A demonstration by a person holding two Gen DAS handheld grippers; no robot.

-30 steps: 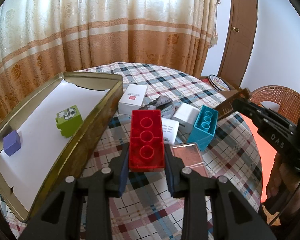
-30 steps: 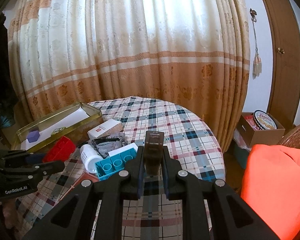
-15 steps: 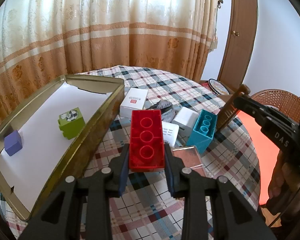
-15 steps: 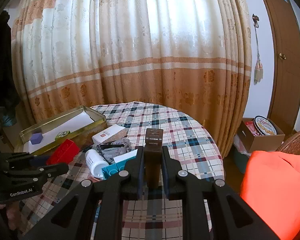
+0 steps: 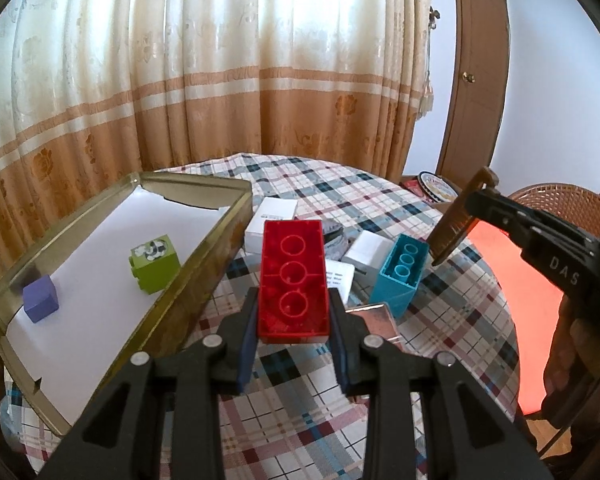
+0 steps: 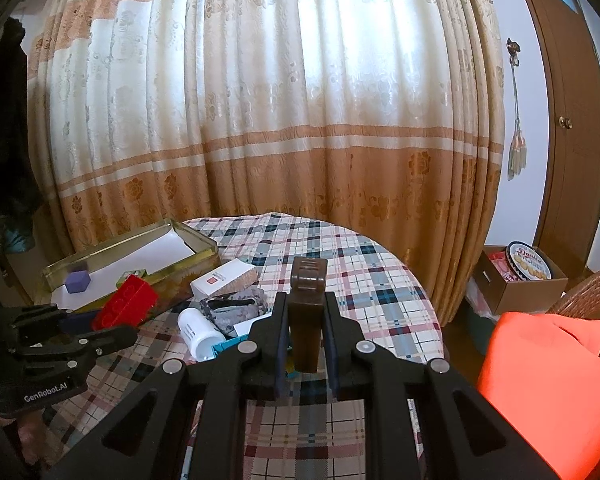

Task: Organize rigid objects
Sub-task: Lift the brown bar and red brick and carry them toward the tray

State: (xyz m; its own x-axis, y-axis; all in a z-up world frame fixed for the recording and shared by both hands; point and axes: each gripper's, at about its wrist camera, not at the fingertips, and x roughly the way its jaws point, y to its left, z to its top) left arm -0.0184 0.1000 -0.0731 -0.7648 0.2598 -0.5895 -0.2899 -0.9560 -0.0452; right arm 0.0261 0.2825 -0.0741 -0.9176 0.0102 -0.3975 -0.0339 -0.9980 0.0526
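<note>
At far left the tin (image 5: 204, 280) holds a purple cube (image 5: 41, 298) and a green block (image 5: 155, 263) on white paper. Beside it the left gripper (image 5: 293, 320) pinches the red brick (image 5: 292, 276) above the table (image 5: 340, 188), long axis pointing away, hollows up. At right the right gripper (image 6: 306, 344) clamps the brown block (image 6: 307, 312), tilted upward.

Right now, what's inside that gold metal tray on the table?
The gold tray holds a white paper liner, a purple cube and a green block with a picture on top. Its near wall hides part of the floor.
</note>
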